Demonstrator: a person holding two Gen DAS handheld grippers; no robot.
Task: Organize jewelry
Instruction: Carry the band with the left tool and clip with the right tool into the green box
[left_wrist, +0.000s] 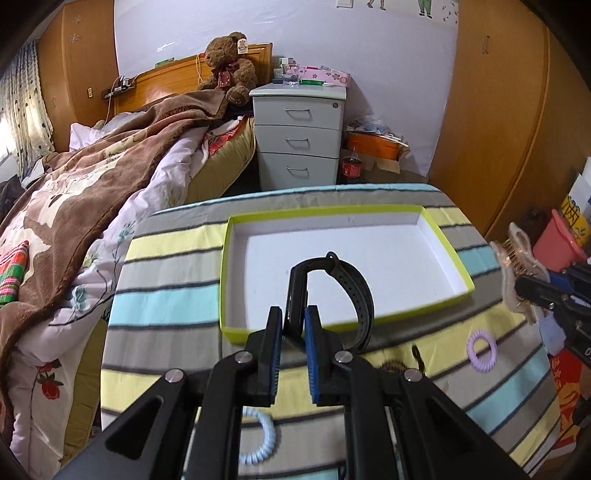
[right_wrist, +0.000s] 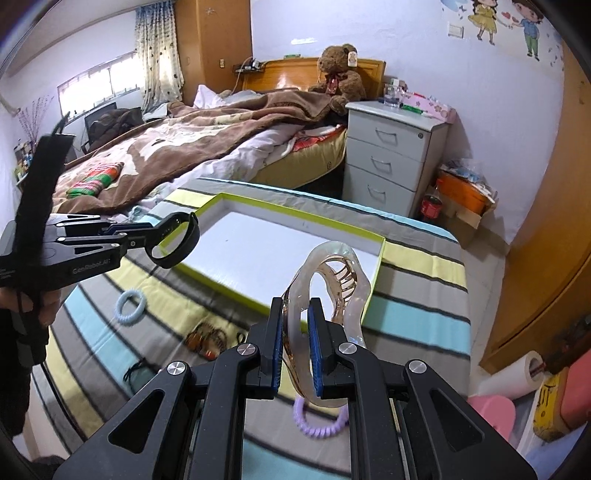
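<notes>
Left gripper (left_wrist: 293, 325) clamped the band (left_wrist: 354, 291), right gripper (right_wrist: 297, 325) gripped the clip (right_wrist: 332, 280); only the right view caught beads (right_wrist: 205, 339).

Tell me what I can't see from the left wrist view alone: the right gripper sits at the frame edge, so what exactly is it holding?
Observer: The right gripper is shut on a translucent hair claw clip.
Operator: What lies under it?
Observer: A purple coil hair tie on the striped cloth.
Operator: Is my watch band over the tray?
Observer: The black watch band, in the left gripper, appears to hang by the left edge of the empty tray.
</notes>
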